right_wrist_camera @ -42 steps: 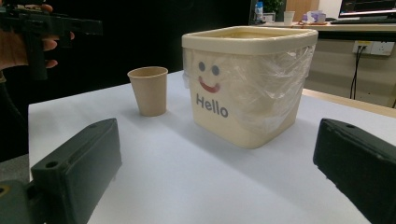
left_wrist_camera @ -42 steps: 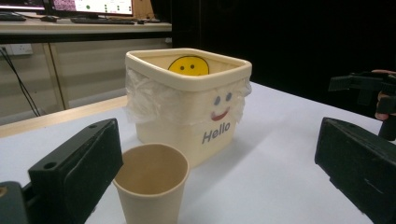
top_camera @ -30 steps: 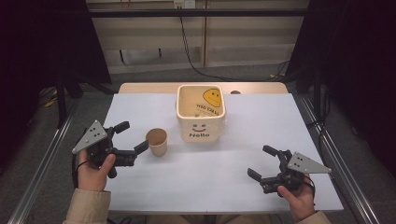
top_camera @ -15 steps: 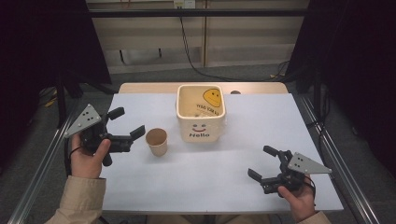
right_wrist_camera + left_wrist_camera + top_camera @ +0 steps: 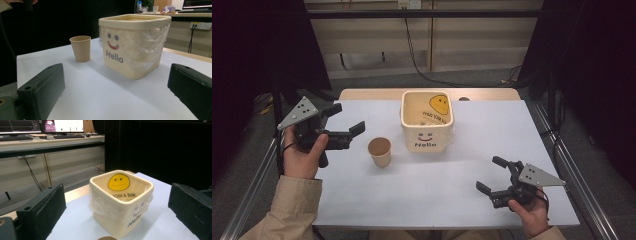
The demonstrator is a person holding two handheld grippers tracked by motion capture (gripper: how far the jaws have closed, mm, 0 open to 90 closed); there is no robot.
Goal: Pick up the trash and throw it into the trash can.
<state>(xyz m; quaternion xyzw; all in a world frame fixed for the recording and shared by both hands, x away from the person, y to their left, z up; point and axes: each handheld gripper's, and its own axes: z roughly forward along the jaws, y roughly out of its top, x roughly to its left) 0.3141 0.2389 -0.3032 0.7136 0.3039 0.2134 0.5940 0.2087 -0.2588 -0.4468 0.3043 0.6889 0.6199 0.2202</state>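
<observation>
We see the left gripper [image 5: 346, 118] has lifted from the table [image 5: 437, 195] beside the paper cup [image 5: 379, 151], drawn back toward the left edge and risen; its jaws stand apart, now aimed over the cup at the bin [image 5: 427, 124].

Dim room, light from overhead; dark, murky surroundings at both sides in the high view. Tabletop [image 5: 452, 185] evenly lit, no glare, soft short shadows under the paper cup [image 5: 380, 151] and bin [image 5: 427, 127]. Gripper views: near jaws blurred, background monitors [image 5: 63, 125] blown out, mild noise throughout.
</observation>
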